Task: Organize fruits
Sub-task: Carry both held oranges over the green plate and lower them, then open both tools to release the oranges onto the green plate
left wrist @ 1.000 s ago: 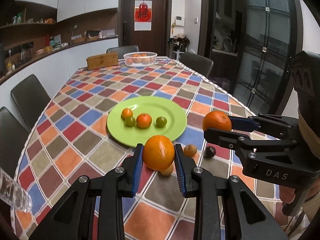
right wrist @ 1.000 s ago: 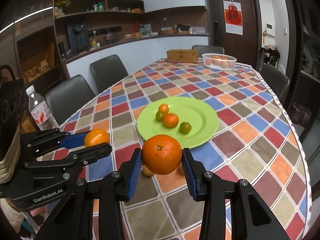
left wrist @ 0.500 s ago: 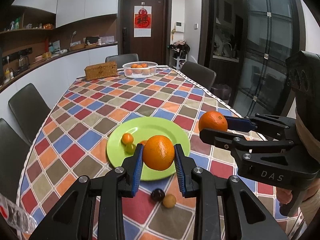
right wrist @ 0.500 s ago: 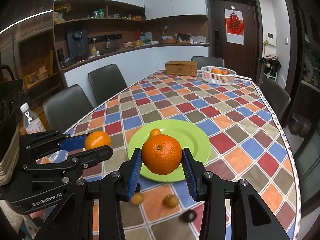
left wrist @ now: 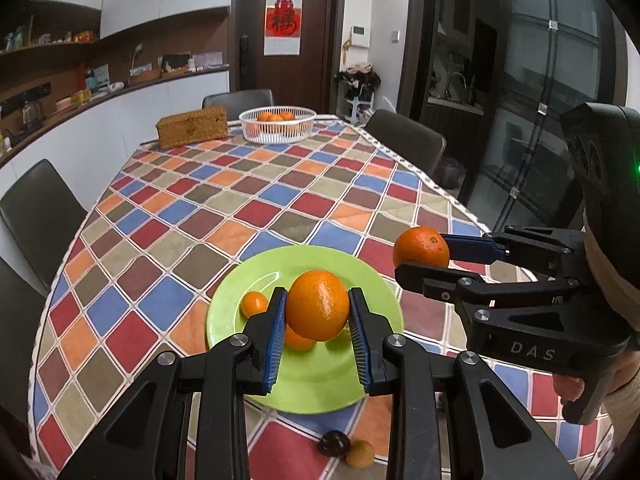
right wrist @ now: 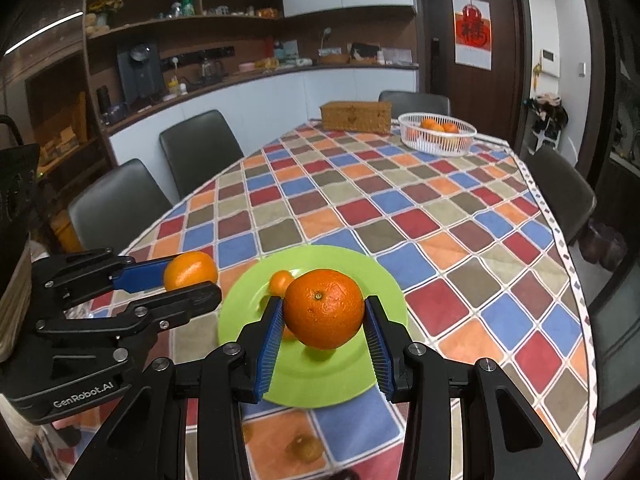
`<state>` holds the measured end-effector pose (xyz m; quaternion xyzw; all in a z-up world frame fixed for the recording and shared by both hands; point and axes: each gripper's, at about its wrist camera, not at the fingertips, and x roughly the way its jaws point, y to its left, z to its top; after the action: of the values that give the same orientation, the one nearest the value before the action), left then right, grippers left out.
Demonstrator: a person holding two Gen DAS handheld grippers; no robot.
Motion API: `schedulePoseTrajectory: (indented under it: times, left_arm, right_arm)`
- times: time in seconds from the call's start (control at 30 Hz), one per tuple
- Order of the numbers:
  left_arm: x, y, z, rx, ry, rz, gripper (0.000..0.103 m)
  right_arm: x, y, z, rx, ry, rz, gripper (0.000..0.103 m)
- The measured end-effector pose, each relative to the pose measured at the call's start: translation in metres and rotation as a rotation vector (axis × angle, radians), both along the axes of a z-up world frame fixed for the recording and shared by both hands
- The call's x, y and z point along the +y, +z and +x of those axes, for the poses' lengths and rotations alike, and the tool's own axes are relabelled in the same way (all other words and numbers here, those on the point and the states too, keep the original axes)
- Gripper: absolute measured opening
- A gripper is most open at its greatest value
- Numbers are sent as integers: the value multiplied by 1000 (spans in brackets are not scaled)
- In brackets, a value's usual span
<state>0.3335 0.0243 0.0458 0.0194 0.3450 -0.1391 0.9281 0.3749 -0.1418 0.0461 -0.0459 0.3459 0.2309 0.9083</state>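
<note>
My left gripper (left wrist: 318,312) is shut on an orange (left wrist: 318,305), held above the green plate (left wrist: 320,384). My right gripper (right wrist: 324,316) is shut on a second orange (right wrist: 324,308), also above the plate (right wrist: 320,380). Each gripper shows in the other's view, the right gripper (left wrist: 424,252) at right and the left gripper (right wrist: 188,276) at left. Small fruits (left wrist: 254,303) lie on the plate, partly hidden by the held oranges. A white basket (left wrist: 277,124) with oranges stands at the table's far end.
A dark fruit (left wrist: 334,442) and a small yellow fruit (left wrist: 360,454) lie on the chequered cloth in front of the plate. A woven box (left wrist: 192,132) sits beside the basket. Dark chairs (right wrist: 196,152) surround the table.
Both grippers, each still holding its orange, have risen and tilted up, so the plate and loose fruits have slid lower in view and the far basket shows more.
</note>
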Motion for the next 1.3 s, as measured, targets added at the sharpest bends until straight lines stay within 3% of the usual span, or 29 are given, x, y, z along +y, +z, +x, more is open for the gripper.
schedulePoseTrajectory:
  times: [0.23,0.7,0.93,1.07,1.3]
  left_arm:
    - [8,-17,37,58,7,-16,30]
    - [20,-62,100,222,66,-48,30]
    - [21,-75,114,273,94,-51,30]
    - [21,-72,113,263,102,-40,38]
    - [23,-52,94,214,123,10,39]
  right_arm:
    - [7,-19,39,75,-1,-55,41]
    - [13,-70,104,281,-49,-36,41]
    - [15,-78,110,301,-56,-56,42]
    - [16,-79,108,300,-53,-65,42]
    - [12,-63,96,259,-59,-49,44]
